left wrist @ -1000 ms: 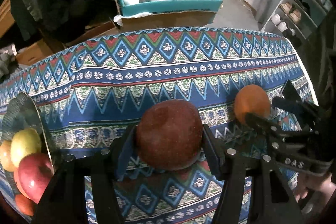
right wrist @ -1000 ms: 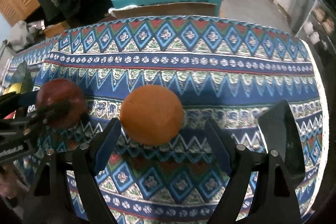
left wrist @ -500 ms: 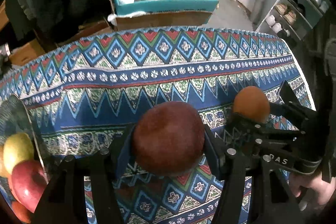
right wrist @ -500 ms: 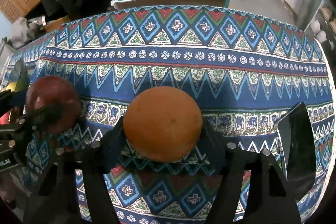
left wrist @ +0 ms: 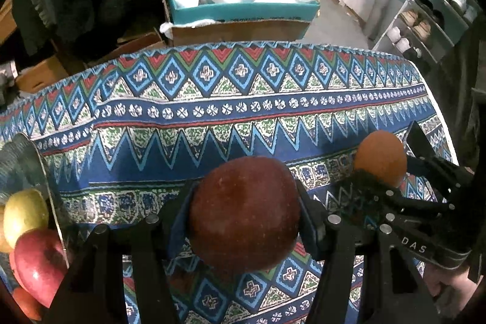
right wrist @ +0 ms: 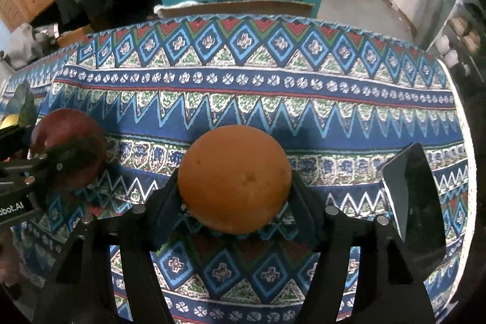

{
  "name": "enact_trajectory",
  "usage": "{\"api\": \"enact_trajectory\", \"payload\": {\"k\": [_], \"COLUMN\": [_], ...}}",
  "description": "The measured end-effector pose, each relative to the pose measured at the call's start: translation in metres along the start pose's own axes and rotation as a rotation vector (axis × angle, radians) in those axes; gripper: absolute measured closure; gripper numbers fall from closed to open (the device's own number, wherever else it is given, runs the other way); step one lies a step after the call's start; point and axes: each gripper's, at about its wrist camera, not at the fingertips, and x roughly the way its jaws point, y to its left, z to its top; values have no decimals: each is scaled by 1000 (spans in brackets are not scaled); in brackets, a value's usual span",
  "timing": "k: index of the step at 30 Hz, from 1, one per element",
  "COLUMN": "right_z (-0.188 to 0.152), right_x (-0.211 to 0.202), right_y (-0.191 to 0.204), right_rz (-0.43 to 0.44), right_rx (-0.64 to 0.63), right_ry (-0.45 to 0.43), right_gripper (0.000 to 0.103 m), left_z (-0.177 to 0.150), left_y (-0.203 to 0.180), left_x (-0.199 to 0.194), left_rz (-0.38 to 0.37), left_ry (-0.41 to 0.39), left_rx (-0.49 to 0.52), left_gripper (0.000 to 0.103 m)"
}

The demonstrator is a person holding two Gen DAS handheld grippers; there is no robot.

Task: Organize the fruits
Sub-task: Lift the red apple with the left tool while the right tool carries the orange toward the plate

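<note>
**Both jaws loaded, bowl is next**

Left gripper (left wrist: 243,217) is clamped on the dark red apple (left wrist: 244,211) — pads bite at its widest girth, left and right flanks, so it sits centred between my fingers. Looks lifted off the patterned tablecloth (left wrist: 231,99), but I can't confirm the gap from this angle.

Right gripper (right wrist: 235,190) is clenched on the orange (right wrist: 234,178), same grasp across the equator. From the right wrist view the apple shows at far left (right wrist: 68,144) inside my other jaws; from the left wrist view the orange (left wrist: 379,157) sits off to the right, near but apart. The two fruits are not touching.

Target, as I read it: the glass bowl (left wrist: 39,160) at the left edge of the table. It already holds a yellow-green apple (left wrist: 24,214) and a red apple (left wrist: 39,263), plus something orange below them, mostly cut off by the frame. So the loose fruit is being gathered there — my judgement from the task, not seen.

Next move needs: left hand swings left and clears the bowl rim before letting go; the bowl is already fairly full on the near side, so a drop from height could roll or knock fruit out. Right hand has the longer carry across the table and should wait so the grippers don't collide.

Round smooth fruit — grip must stay across the middle or it squirts out.
</note>
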Motion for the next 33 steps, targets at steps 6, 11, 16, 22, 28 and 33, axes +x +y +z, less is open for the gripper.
{"api": "enact_trajectory", "payload": {"k": [6, 11, 16, 22, 28, 33], "right_z": [2, 6, 13, 21, 24, 25], "right_x": [-22, -41, -61, -85, -109, -129], "right_y": [-2, -3, 0, 9, 16, 23], "right_rz": [-35, -48, -70, -84, -80, -73], "right_rx": [4, 10, 13, 0, -8, -19], "right_ry": [-52, -88, -119, -163, -211, -252], "right_gripper": [37, 37, 37, 37, 37, 37], "left_z": [2, 0, -1, 0, -1, -4], "left_y": [1, 0, -1, 1, 3, 5], "left_x": [-19, -36, -54, -77, -99, -117], "left_rz": [21, 59, 69, 69, 66, 63], "left_ry": [-39, -70, -101, -141, -177, -209], "left_rx": [5, 20, 26, 20, 14, 16], "left_gripper": [41, 41, 40, 40, 40, 40]}}
